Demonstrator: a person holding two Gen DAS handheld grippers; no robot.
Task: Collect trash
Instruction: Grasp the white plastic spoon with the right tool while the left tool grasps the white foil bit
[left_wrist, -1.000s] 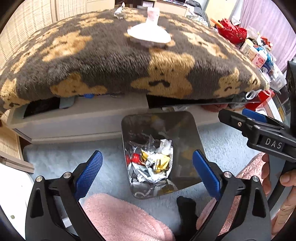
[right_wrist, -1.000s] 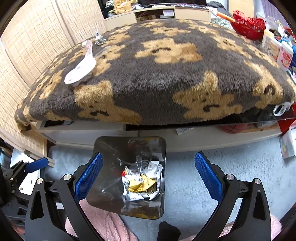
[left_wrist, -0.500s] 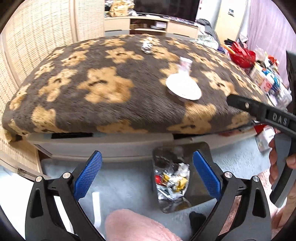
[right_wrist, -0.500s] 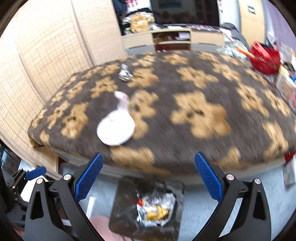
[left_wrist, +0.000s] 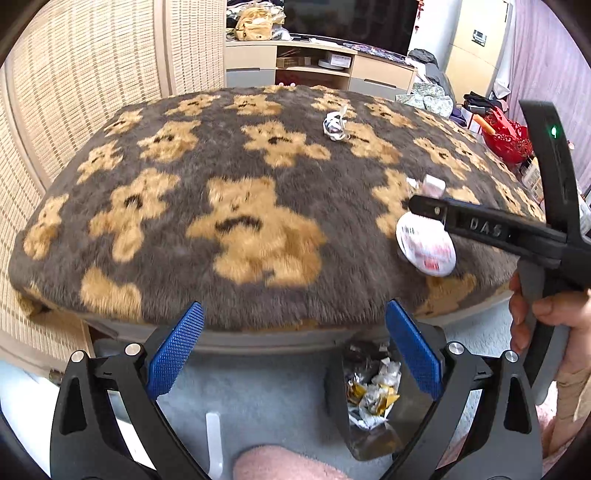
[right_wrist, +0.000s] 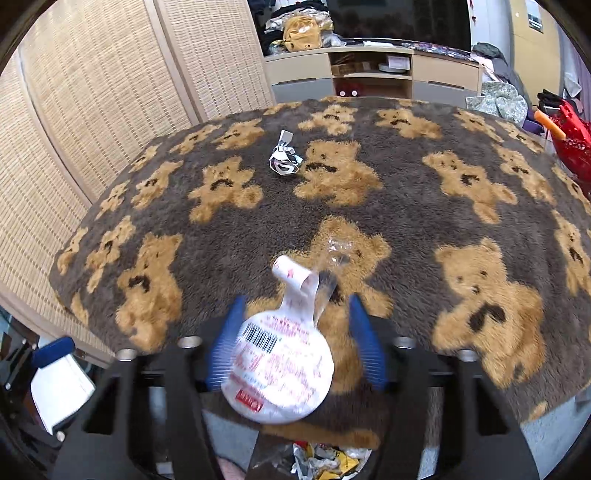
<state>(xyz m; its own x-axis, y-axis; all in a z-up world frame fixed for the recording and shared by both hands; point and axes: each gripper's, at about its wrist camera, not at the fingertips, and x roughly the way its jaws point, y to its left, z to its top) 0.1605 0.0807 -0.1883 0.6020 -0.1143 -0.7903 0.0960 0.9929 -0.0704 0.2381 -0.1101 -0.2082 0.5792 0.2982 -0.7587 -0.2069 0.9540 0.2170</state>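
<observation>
**Round lid between the closing right fingers**

The right gripper (right_wrist: 293, 347) is seen over the near edge of the table (right_wrist: 406, 221), which is covered by a grey-brown blanket patterned with tan bears. Its blue fingers (right_wrist: 364, 339) are closing, and a round white peel-off lid (right_wrist: 282, 365) lies between them; whether the pads already press on it cannot be told through the blur. A barcode, pink print too blurred to be read and a small red label are borne by the lid, and its curled tab points away from the fingers. Just beyond the tab a scrap of clear film (right_wrist: 338, 254) is seen. Farther ahead of the fingers, well apart, a crumpled silver wrapper (right_wrist: 282, 160) rests on the blanket.

The letters "DAS" are read on the right gripper's arm in the left wrist view, where a hand (left_wrist: 546, 317) is wrapped round its handle.

The left gripper (left_wrist: 295, 350) is held with its fingers (left_wrist: 175, 349) wide apart and nothing between them. Below the right-hand finger, on the pale carpet, a dark bin (left_wrist: 338, 395) is seen, filled with silver and yellow wrappers.
</observation>
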